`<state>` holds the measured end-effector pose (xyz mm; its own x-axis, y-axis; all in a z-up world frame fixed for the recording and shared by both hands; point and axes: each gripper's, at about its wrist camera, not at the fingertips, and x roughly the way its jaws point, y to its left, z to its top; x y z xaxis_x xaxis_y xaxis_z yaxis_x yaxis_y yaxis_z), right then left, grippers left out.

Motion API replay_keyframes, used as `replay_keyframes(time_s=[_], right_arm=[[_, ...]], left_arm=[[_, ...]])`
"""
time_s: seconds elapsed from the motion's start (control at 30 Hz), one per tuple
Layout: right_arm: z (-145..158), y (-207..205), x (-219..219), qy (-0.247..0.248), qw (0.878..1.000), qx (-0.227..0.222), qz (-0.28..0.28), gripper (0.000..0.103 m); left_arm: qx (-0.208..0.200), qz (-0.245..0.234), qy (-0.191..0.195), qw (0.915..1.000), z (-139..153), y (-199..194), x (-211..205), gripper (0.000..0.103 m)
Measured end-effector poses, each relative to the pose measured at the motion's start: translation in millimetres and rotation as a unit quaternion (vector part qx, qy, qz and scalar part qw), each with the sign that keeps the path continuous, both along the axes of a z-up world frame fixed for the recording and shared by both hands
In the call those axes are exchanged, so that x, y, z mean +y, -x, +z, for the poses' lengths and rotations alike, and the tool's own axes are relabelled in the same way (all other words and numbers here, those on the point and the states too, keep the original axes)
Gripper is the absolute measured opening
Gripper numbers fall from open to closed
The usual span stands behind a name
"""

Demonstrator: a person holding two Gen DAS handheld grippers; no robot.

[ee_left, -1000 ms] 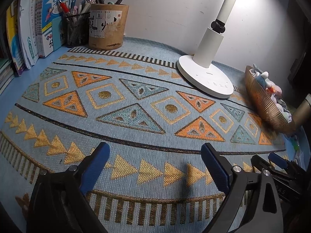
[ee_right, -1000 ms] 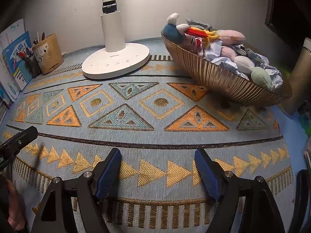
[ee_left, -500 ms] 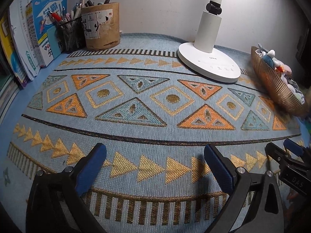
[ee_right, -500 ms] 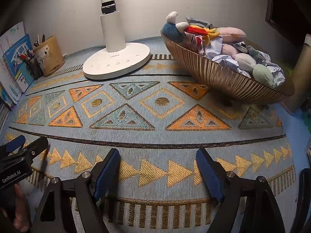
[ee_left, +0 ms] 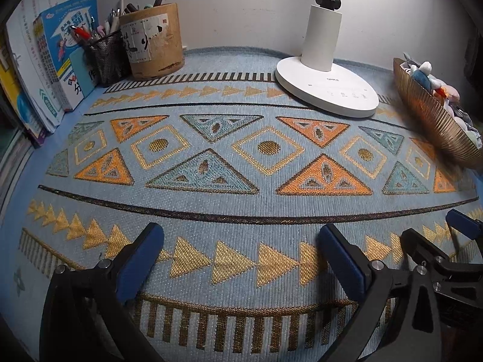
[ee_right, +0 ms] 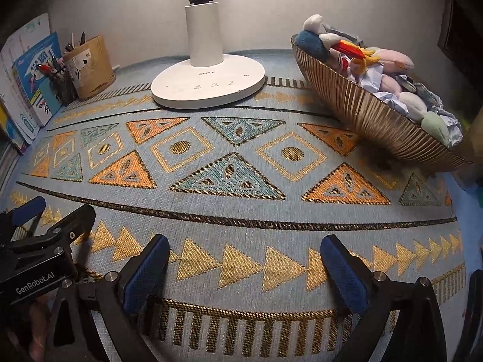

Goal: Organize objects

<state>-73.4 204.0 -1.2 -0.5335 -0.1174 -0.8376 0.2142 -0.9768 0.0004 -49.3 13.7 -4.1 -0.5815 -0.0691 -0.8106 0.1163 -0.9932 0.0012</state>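
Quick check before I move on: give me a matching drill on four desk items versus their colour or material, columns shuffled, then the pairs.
Things:
1. lamp base
2. ribbed bowl
3. mesh pen cup
4. round pen holder

Looks:
A. black wire mesh
B. tan cardboard-like tube with paper labels
C. plain white
D. shiny gold ribs, holding plush toys

Pairs: 1-C, 2-D, 3-A, 4-B
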Motion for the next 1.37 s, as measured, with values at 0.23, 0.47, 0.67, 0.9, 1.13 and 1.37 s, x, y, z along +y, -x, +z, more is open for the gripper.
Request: replay_keyframes(time_s=[0.23,0.47,0.67,0.9,1.13,1.37], right_arm=[[0.0,-3.1,0.0,-0.005,1.0,0.008,-0.007,0.103],[-0.7,-3.1,0.2,-0.006,1.0,0.009,-0.007,0.103],[-1.4,-3.8,0.8,-0.006,1.0,0.009,-0.007,0.103],[-2.1,-4.6,1.3,-0.006,1.0,0.009,-0.007,0.103],[-2.7,-5.5,1.7,-0.006,1.0,0.009,-0.007,0.103],[-2.9,-5.5,2.0,-0.005,1.0,0.009,-0.007,0.103]], left_arm=[[0.0,0.0,-0.002,1.0,0.2,0.3,0.3,0.103],[0.0,-0.001,-0.001,1.0,-0.7,1.7,-0.3,0.103],[0.0,-0.001,-0.001,1.0,-0.4,1.7,0.1,0.103],[0.0,-0.001,-0.002,1.0,-0.3,1.5,-0.1,0.103],[0.0,-0.001,-0.001,1.0,-0.2,1.8,0.4,0.103],[0.0,-0.001,-0.002,1.0,0.0,2.4,0.7,0.103]])
